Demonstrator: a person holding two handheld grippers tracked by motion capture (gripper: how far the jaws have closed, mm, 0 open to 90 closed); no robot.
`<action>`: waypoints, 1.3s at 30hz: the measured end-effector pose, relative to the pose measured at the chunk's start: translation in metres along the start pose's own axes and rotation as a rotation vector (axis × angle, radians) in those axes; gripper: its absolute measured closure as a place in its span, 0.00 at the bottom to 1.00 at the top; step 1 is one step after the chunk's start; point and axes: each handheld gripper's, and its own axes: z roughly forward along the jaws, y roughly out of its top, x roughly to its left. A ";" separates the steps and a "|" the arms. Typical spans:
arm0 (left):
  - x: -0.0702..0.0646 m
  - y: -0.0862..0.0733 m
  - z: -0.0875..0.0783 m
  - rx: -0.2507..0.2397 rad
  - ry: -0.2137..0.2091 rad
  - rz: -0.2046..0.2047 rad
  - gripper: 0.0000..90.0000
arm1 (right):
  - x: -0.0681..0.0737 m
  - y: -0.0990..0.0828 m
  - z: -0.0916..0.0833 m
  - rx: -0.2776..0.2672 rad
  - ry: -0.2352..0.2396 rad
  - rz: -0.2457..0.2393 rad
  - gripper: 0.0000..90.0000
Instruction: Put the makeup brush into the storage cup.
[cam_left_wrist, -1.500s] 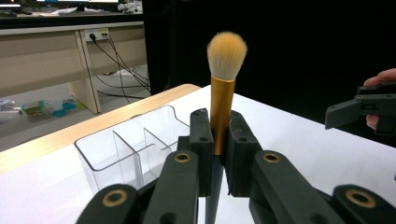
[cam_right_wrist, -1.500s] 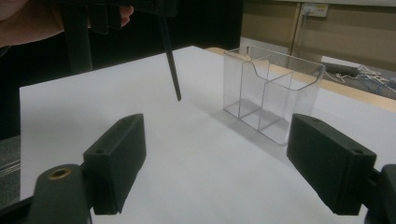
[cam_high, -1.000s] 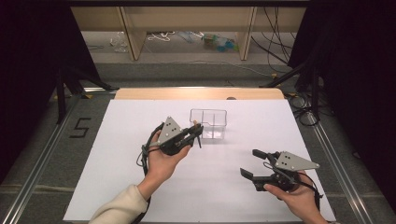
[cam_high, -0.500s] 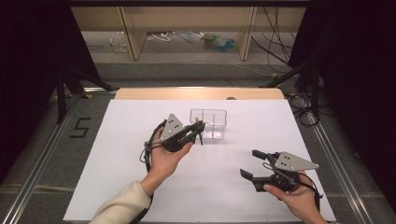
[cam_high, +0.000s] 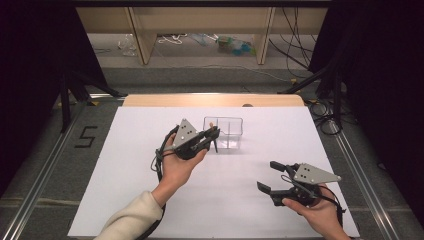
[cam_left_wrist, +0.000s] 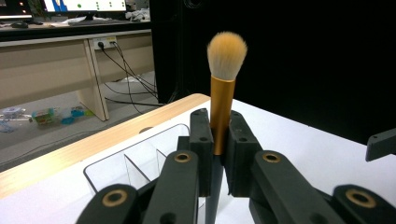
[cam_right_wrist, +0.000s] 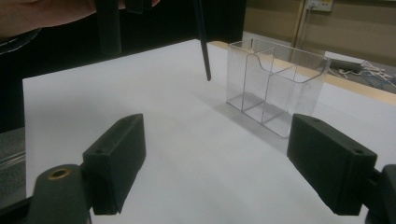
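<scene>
My left gripper (cam_high: 214, 136) is shut on a makeup brush (cam_left_wrist: 222, 100) and holds it upright, with the gold ferrule and pale bristles above the jaws. The thin dark handle (cam_high: 215, 146) hangs below them, its tip (cam_right_wrist: 204, 51) in the air above the white table. The brush is just left of a clear acrylic organizer (cam_high: 231, 131) with divided compartments (cam_right_wrist: 273, 88), which stands empty at the table's middle. My right gripper (cam_high: 272, 176) rests low at the front right, jaws wide open and nothing between them (cam_right_wrist: 219, 163), pointing toward the organizer.
A white sheet (cam_high: 125, 165) covers the table, and a wooden edge (cam_high: 210, 100) runs along its far side. Dark curtains flank both sides. Cables and small items lie on the floor behind, and a "5" mark (cam_high: 86, 136) is on the floor at the left.
My left gripper with the brush has edged slightly up and toward the organizer. The right gripper has stayed where it was.
</scene>
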 end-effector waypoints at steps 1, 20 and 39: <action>0.000 0.000 0.001 -0.003 0.000 -0.002 0.93 | 0.000 0.000 0.000 0.000 0.000 0.000 0.23; 0.002 0.005 0.015 -0.012 -0.020 -0.007 0.93 | -0.002 -0.001 0.002 -0.012 0.015 0.005 0.23; 0.006 0.006 0.025 -0.018 -0.035 -0.009 0.93 | 0.000 -0.002 0.002 0.010 0.014 0.022 0.23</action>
